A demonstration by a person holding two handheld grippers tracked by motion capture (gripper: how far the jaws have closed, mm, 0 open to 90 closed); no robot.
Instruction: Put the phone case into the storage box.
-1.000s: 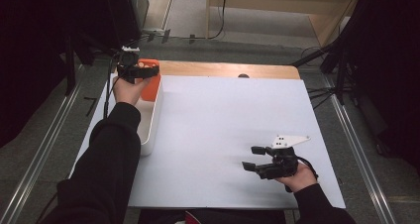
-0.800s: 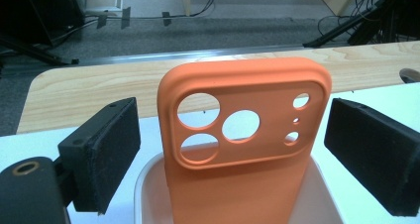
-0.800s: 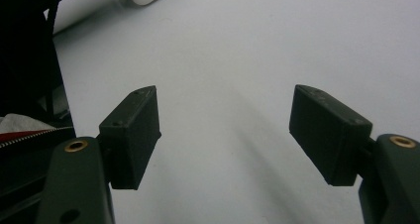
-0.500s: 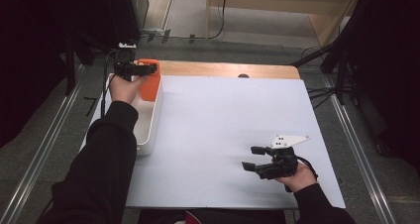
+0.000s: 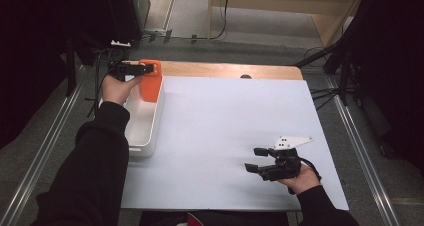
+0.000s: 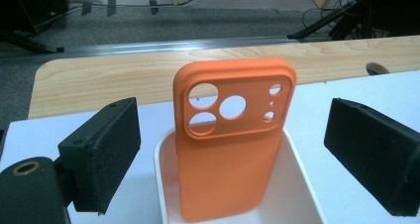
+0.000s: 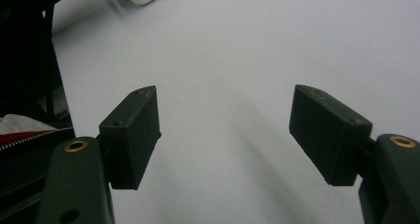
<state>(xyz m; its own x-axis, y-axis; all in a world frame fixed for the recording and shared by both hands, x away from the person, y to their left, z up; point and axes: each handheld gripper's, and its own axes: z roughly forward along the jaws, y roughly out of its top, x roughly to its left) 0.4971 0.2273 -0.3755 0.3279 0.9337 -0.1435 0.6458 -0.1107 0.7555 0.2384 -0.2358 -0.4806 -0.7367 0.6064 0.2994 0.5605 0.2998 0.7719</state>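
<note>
Orange phone case [image 5: 150,81] stands upright at the far end of the white bin [image 5: 145,121]. High view: left gripper [image 5: 131,69] has lifted off it since a second ago, so case looks placed. Left gripper view: jaws apart, case [image 6: 233,144] between, untouched. Right gripper view: right gripper [image 7: 225,135] open, idle over the white mat [image 7: 257,45]; nothing obstructs.
</note>
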